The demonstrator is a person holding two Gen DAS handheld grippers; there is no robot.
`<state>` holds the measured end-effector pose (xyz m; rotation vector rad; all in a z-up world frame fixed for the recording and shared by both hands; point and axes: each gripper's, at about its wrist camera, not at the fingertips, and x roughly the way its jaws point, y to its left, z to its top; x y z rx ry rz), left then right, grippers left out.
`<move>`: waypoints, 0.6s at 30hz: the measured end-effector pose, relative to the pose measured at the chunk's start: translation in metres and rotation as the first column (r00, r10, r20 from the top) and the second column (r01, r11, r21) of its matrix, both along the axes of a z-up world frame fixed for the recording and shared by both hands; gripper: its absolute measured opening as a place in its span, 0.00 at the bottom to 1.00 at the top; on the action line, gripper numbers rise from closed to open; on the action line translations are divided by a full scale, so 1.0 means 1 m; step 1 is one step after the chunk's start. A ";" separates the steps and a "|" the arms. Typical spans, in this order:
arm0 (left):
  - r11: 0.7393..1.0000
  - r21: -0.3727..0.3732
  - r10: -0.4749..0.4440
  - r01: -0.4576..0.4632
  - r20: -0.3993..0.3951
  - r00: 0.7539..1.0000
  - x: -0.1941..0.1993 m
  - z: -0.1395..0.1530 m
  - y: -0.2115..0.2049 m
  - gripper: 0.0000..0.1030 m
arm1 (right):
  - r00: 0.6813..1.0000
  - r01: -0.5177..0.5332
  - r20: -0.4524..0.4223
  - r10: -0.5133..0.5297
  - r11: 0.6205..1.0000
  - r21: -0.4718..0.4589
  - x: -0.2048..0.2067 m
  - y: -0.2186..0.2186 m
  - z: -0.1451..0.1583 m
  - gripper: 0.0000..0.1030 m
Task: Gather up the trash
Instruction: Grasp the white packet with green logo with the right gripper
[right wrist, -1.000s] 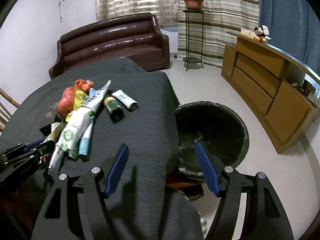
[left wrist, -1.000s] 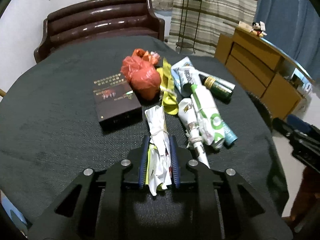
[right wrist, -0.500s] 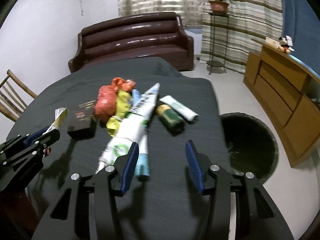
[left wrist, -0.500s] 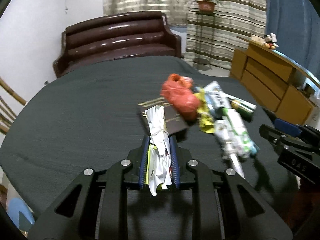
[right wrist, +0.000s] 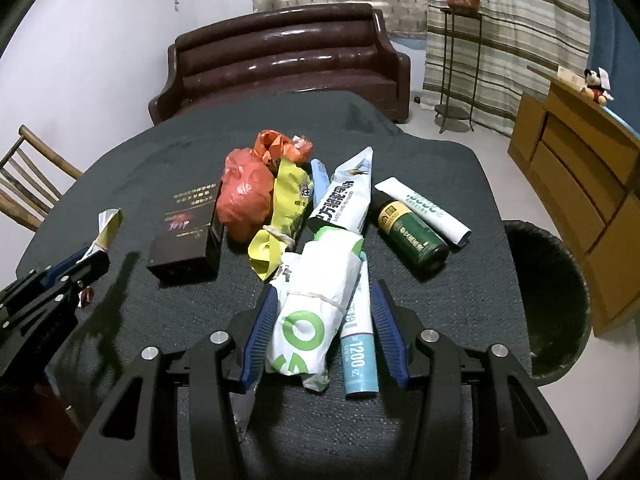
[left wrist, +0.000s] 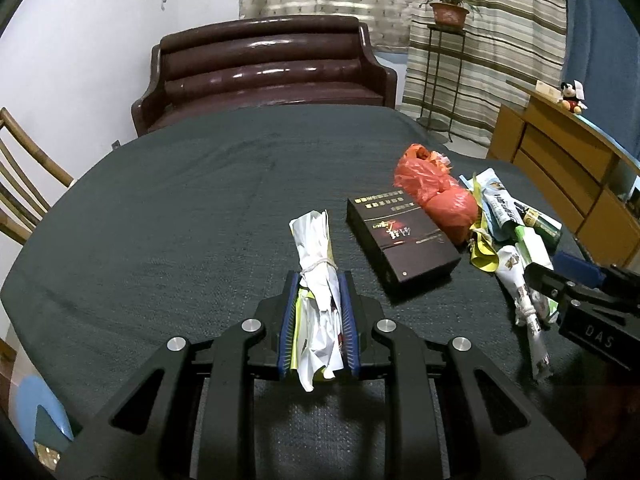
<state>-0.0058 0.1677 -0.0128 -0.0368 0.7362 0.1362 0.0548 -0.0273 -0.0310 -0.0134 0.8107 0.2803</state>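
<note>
My left gripper is shut on a tied white and yellow wrapper bundle, held above the dark table. My right gripper is open, its jaws on either side of a white and green wrapper bundle and a light blue tube lying on the table. Behind them lies a pile: a red plastic bag, a yellow wrapper, a dark box, a green can and a white tube. The black-lined trash bin stands right of the table.
A brown leather sofa is behind the table. A wooden chair stands at the left. A wooden sideboard and a plant stand are at the right. My left gripper shows at the left edge of the right wrist view.
My right gripper swung from over the bin back to the table and came down around the white and green bundle. My left gripper lifted and shifted left, still holding its bundle.
</note>
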 end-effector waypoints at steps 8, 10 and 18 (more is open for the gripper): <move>1.000 -0.011 -0.009 0.009 0.006 1.000 0.002 -0.003 0.000 0.20 | 1.000 -0.011 0.014 0.010 1.000 0.015 -0.004 -0.001 0.003 0.31; 1.000 -0.012 -0.009 0.009 0.013 1.000 0.002 -0.001 -0.003 0.20 | 1.000 -0.007 0.029 0.006 1.000 0.021 -0.005 -0.003 0.007 0.29; 0.999 -0.008 -0.031 0.031 0.023 0.999 0.002 0.003 -0.016 0.20 | 0.999 -0.012 0.034 0.011 0.999 0.035 -0.003 -0.011 0.011 0.26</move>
